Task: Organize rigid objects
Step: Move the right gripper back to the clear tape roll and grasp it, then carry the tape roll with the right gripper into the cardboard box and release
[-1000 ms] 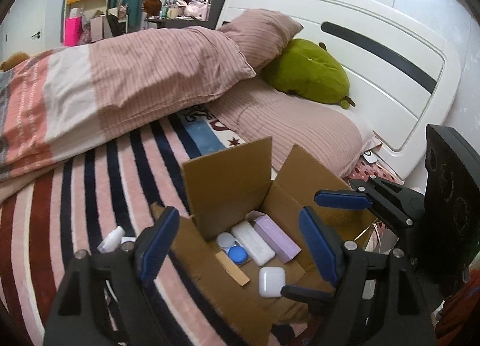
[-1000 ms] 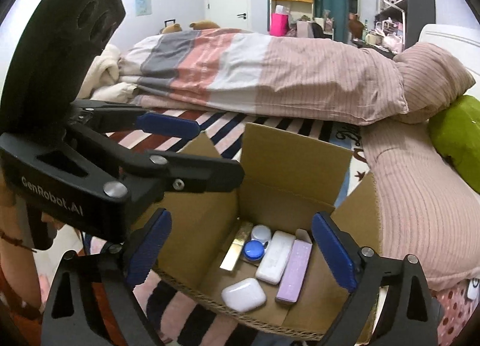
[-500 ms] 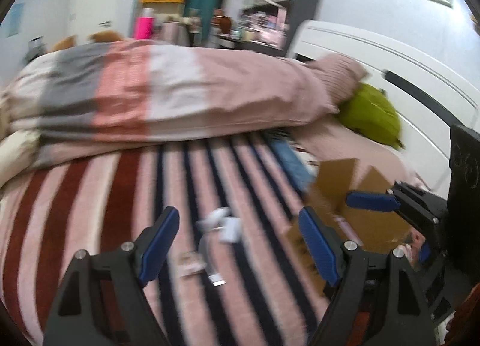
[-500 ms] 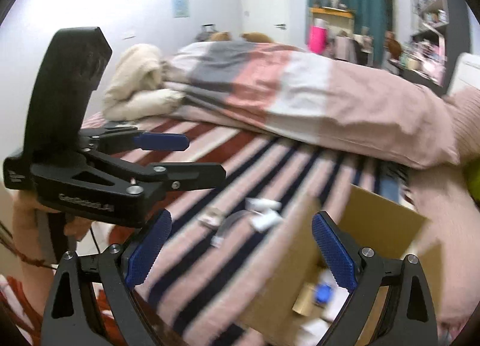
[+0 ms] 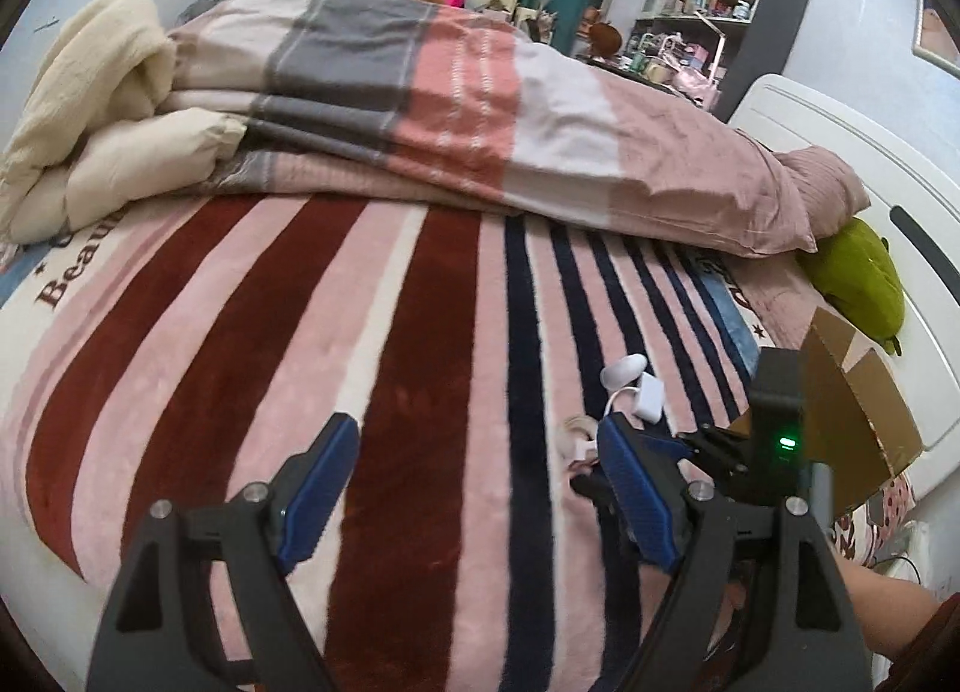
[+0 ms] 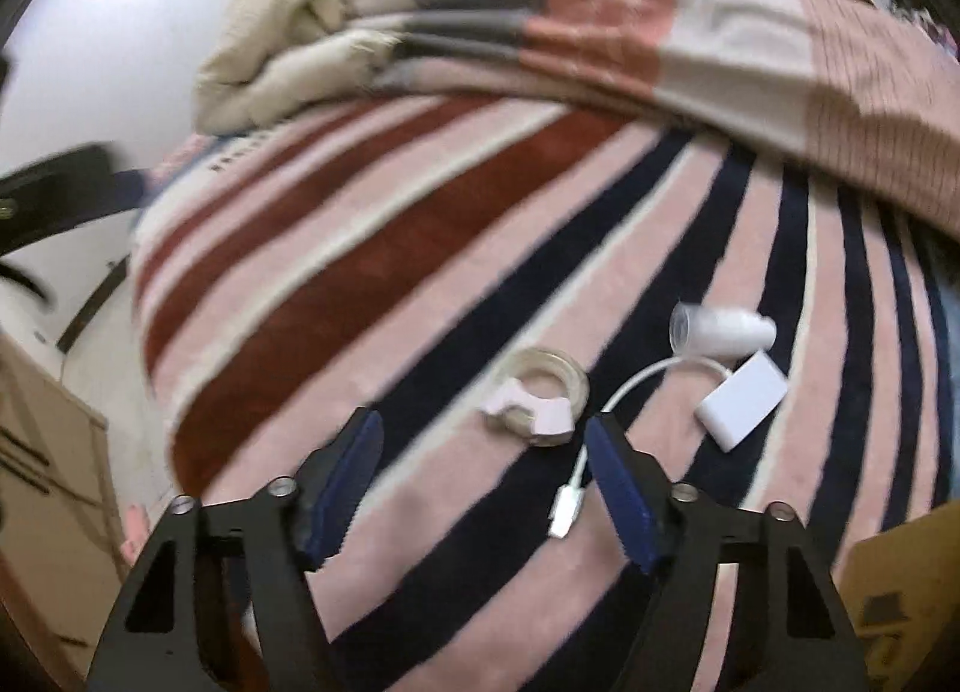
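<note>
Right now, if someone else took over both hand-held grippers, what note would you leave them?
Left hand-held gripper: open, empty, above the striped blanket.
Right hand-held gripper: open, empty, low over the blanket, just short of the loose items.
On the blanket: tape roll, white bottle lying on its side, white adapter with its cable.
Box: to the right; its inside is not in view.
Done: nothing held; the box's contents cannot be checked from here.
Left: the three items are not yet in the box; the tape roll lies nearest the right gripper.

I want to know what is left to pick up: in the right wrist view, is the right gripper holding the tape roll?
No, the right gripper is open and empty, and the tape roll lies on the striped blanket ahead of it.
</note>
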The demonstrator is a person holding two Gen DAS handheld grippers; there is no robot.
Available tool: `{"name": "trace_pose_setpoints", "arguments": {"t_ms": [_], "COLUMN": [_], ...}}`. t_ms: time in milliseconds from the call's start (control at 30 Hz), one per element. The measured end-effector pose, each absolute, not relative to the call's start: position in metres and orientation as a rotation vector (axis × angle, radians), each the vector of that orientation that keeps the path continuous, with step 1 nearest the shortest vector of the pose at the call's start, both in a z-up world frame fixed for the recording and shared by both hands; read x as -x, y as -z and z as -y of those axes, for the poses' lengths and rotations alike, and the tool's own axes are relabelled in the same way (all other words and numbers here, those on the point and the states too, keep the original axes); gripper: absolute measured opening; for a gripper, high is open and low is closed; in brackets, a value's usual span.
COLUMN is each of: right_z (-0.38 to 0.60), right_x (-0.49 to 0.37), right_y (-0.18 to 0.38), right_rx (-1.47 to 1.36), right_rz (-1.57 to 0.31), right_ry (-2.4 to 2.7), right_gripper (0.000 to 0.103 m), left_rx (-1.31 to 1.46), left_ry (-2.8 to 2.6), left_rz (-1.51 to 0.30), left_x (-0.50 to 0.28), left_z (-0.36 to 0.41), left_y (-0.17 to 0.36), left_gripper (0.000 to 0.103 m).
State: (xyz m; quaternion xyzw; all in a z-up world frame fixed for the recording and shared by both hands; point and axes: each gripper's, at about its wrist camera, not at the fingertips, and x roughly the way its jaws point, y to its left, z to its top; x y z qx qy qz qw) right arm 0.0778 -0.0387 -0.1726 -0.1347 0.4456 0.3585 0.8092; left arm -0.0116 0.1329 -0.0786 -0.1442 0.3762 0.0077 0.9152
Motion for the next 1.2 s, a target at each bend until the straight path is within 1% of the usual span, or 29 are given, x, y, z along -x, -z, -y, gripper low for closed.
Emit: {"name": "trace_pose_setpoints", "arguments": {"t_ms": [33, 100, 267, 400, 533, 767, 800, 867, 900, 967, 1033, 1200], "right_z": [0.038, 0.039, 0.038, 0.036, 0.043, 0.066, 0.07, 0.08, 0.086, 0.1, 0.114, 0.154], "right_x": [-0.083, -0.091, -0.094, -0.084, -0.066, -0.032, -0.028, -0.022, -0.02, -0.017, -0.016, -0.013], "right_y": [0.181, 0.189, 0.192, 0.18, 0.157, 0.087, 0.077, 0.059, 0.053, 0.041, 0.034, 0.02], "right_rx": [0.29, 0.28, 0.298, 0.327, 0.351, 0.309, 0.31, 0.312, 0.306, 0.297, 0.297, 0.296], "right_rz": [-0.953, -0.957, -0.936, -0.902, -0.838, -0.712, -0.693, -0.661, -0.653, -0.635, -0.619, -0.583], "right_ry": [-0.743, -0.728, -0.721, -0.734, -0.763, -0.819, -0.818, -0.808, -0.804, -0.787, -0.767, -0.688], "right_gripper": [0.061, 0.05, 0.034, 0.034, 0.034, 0.034, 0.034, 0.034, 0.034, 0.034, 0.034, 0.034], "left_rx": [0.298, 0.298, 0.296, 0.292, 0.285, 0.274, 0.266, 0.247, 0.243, 0.239, 0.231, 0.171], "left_ry": [-0.017, -0.016, -0.007, 0.021, 0.099, 0.302, 0.32, 0.365, 0.386, 0.444, 0.502, 0.574], "left_rz": [-0.775, -0.773, -0.774, -0.782, -0.783, -0.755, -0.752, -0.745, -0.743, -0.735, -0.731, -0.74], "left_x": [0.012, 0.016, 0.015, 0.011, 0.004, -0.011, -0.012, -0.016, -0.018, -0.023, -0.028, -0.042], "left_z": [-0.134, -0.136, -0.134, -0.125, -0.104, -0.052, -0.045, -0.027, -0.019, -0.002, 0.016, 0.063], "left_y": [0.079, 0.079, 0.079, 0.078, 0.073, 0.052, 0.049, 0.041, 0.038, 0.031, 0.025, 0.014], "left_gripper": [0.079, 0.079, 0.079, 0.079, 0.079, 0.078, 0.077, 0.065, 0.062, 0.05, 0.044, 0.041]}}
